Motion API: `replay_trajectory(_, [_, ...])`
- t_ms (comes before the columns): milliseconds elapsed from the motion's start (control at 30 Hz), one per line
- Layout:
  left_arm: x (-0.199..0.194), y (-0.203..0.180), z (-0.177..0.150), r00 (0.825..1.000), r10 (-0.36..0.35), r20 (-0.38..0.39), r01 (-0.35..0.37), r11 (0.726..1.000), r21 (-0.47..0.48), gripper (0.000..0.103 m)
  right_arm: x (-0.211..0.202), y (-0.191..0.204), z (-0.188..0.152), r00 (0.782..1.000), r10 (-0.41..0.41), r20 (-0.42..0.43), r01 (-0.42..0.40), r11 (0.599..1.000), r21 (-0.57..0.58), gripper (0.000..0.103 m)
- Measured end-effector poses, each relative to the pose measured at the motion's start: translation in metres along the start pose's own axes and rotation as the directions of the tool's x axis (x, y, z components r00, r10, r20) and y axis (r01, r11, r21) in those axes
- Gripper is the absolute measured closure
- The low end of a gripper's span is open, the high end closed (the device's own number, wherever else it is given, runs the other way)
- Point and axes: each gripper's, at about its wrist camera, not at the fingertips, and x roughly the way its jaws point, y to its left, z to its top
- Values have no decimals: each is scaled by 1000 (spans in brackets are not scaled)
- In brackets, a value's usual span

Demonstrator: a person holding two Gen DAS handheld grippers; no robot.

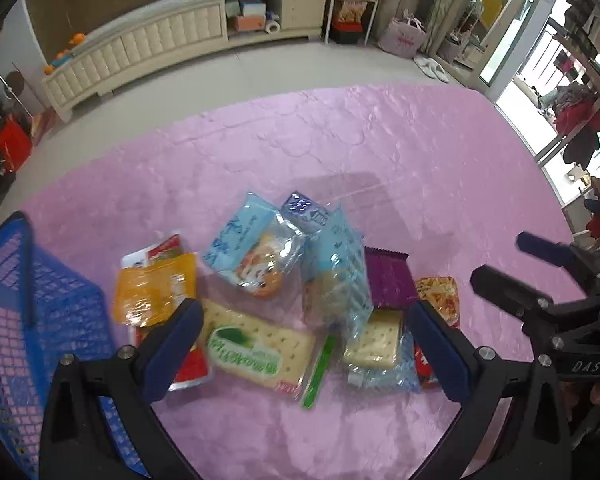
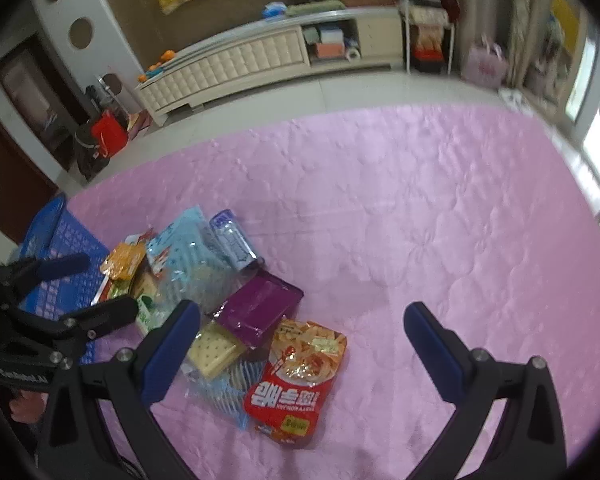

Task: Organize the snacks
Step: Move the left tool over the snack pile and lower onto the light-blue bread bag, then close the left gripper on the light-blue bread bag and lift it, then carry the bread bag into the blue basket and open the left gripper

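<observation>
A heap of snack packets lies on the pink quilted cover [image 1: 340,140]: a green-label cracker pack [image 1: 256,348], an orange packet [image 1: 152,288], light blue packs [image 1: 244,244], a purple packet [image 1: 388,280] and a red noodle-snack bag [image 2: 300,376]. A blue mesh basket [image 1: 32,312] stands at the left. My left gripper [image 1: 304,348] is open and empty, just above the cracker pack. My right gripper [image 2: 300,344] is open and empty over the red bag; it also shows in the left wrist view [image 1: 500,260].
The pink cover [image 2: 440,220] stretches far to the right and back. Beyond its far edge are floor tiles, a long cream cabinet [image 2: 240,64] and shelves. A red bucket [image 2: 108,132] stands on the floor at the left.
</observation>
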Motion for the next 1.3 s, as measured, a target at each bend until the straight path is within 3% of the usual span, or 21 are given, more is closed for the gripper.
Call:
replay_trajectory(67, [6, -4, 6, 1000, 7, -13, -6, 1000, 4, 5, 4, -6, 2, 1000, 6, -7, -6, 1000, 19, 0])
replay_trajectory(267, [29, -21, 15, 995, 55, -88, -50, 997, 60, 35, 15, -24, 5, 999, 23, -48, -18, 995, 102, 0])
replay_trajectory(400, [36, -20, 14, 994, -6, -110, 9, 999, 33, 52, 20, -26, 2, 997, 32, -66, -25, 993, 112, 0])
replay_trajectory(533, [34, -31, 14, 993, -32, -112, 40, 996, 75, 74, 22, -23, 1, 996, 22, -87, -14, 996, 91, 0])
replay_trajectory(833, [13, -12, 7, 995, -78, -62, 80, 996, 38, 81, 6, -4, 11, 995, 47, -93, -39, 996, 80, 0])
replay_trajectory(1000, [-36, -5, 1, 998, -46, 51, 44, 998, 44, 82, -8, 10, 16, 997, 6, -80, -2, 999, 40, 0])
replay_trajectory(1300, [-121, 32, -22, 979, -44, 197, 48, 999, -19, 82, -18, 71, 23, 998, 8, -68, -14, 996, -89, 0])
